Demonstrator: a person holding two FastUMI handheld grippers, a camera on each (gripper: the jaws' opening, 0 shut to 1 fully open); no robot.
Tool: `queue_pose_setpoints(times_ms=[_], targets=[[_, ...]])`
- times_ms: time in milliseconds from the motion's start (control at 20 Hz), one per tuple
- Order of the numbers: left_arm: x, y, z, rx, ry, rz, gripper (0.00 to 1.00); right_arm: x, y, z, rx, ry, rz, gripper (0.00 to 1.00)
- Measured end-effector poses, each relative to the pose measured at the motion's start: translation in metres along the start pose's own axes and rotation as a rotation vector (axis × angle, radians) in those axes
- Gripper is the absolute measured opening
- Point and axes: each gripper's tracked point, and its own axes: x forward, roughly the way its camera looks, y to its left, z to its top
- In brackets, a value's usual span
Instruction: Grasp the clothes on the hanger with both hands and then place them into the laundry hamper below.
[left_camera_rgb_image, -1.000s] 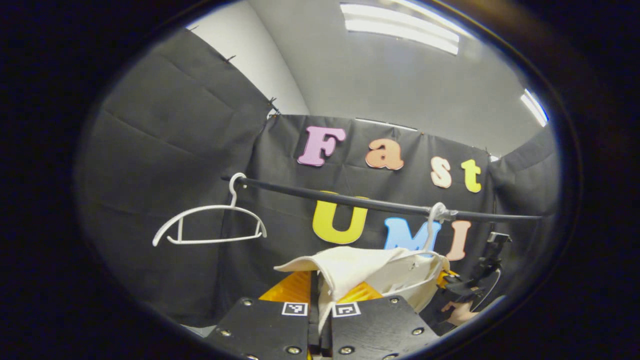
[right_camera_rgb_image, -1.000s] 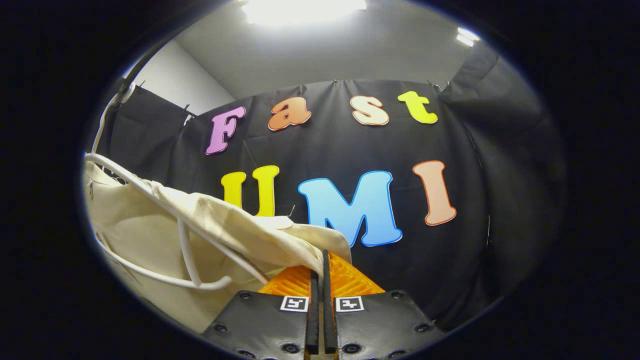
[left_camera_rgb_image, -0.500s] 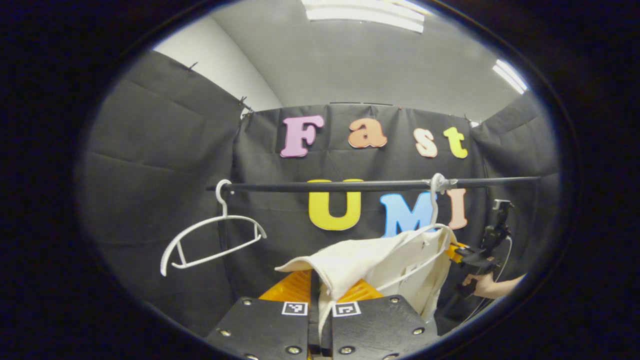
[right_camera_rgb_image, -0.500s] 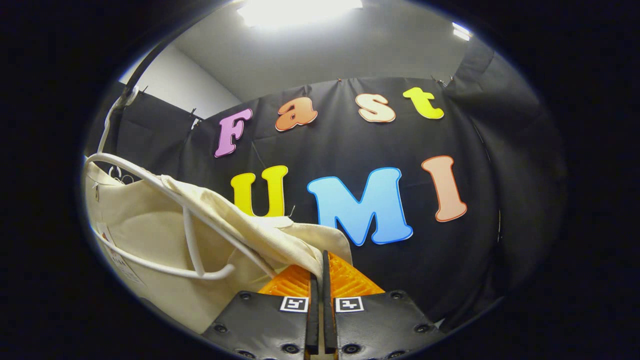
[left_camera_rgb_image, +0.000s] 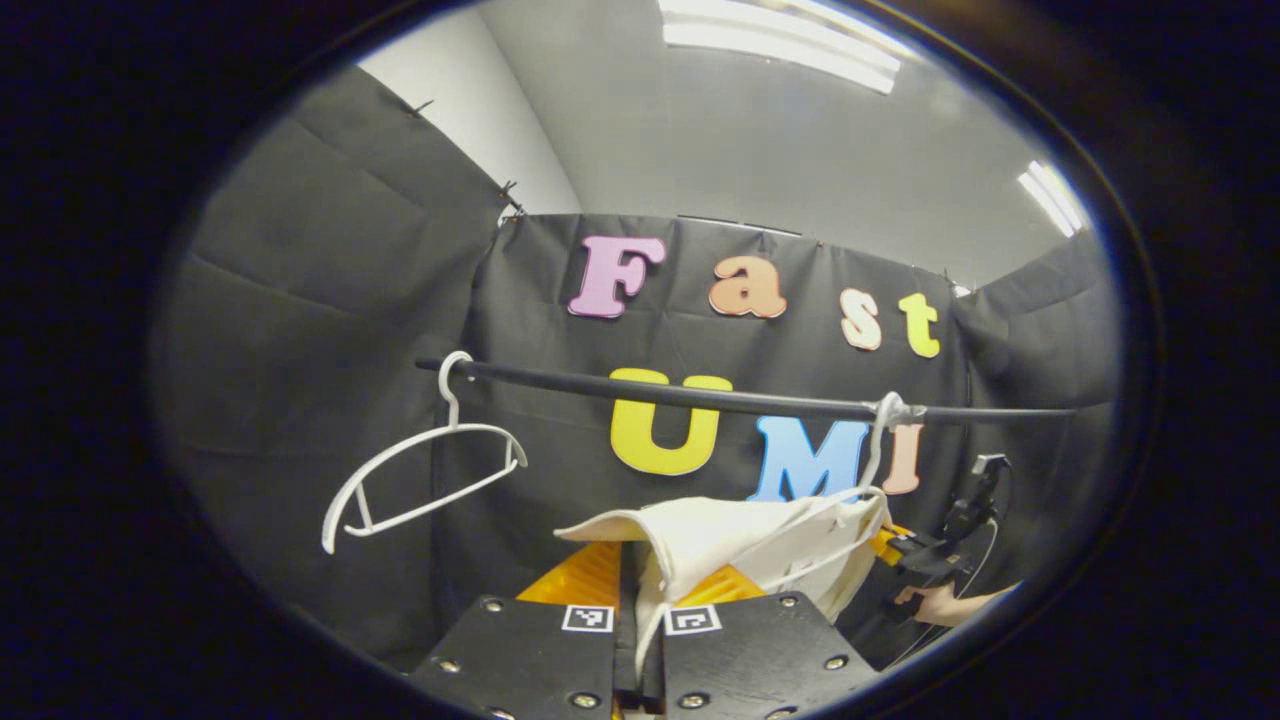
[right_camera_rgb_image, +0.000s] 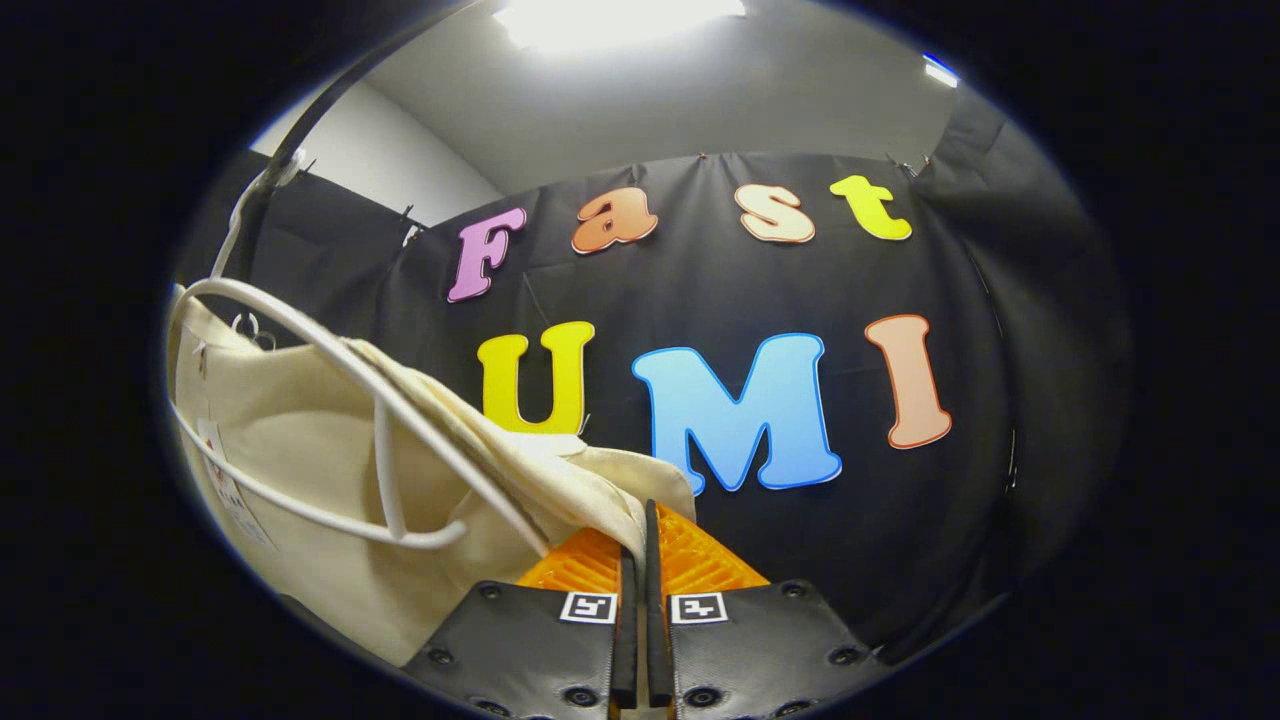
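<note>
Left gripper view: left gripper (left_camera_rgb_image: 640, 585) clenched on cream garment (left_camera_rgb_image: 740, 535), lower centre, draped over its hanger (left_camera_rgb_image: 868, 490). Right gripper (right_camera_rgb_image: 640, 560) likewise clamps the cloth. Grasp complete; next, slide it off and lower it.

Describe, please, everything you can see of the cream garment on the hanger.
The cream garment looks like plain woven cotton, creased. It drapes on a white plastic hanger hooked on the black rail. The left tongs pinch one shoulder, the right tongs the other, pulling it outward.
</note>
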Motion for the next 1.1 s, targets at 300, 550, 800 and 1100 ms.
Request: queue_pose_setpoints(times_ms=[300,550,800,1100], targets=[[0.012,0.017,-0.023,-0.051,0.068,-0.008,0.03,0.006,0.006,-0.009,-0.031,-0.001,0.005,0.06],[0.017,0.021,-0.055,-0.083,0.118,-0.024,0.04,0.009,0.0,-0.021,-0.004,0.02,-0.013,0.06],[0.01,0.047,-0.107,-0.187,0.218,0.043,0.04,-0.001,0.004,-0.057,0.002,0.108,0.0,0.05],[-0.039,0.05,-0.133,-0.128,0.213,0.103,0.04,-0.053,0.007,-0.079,-0.034,0.16,0.006,0.06]])
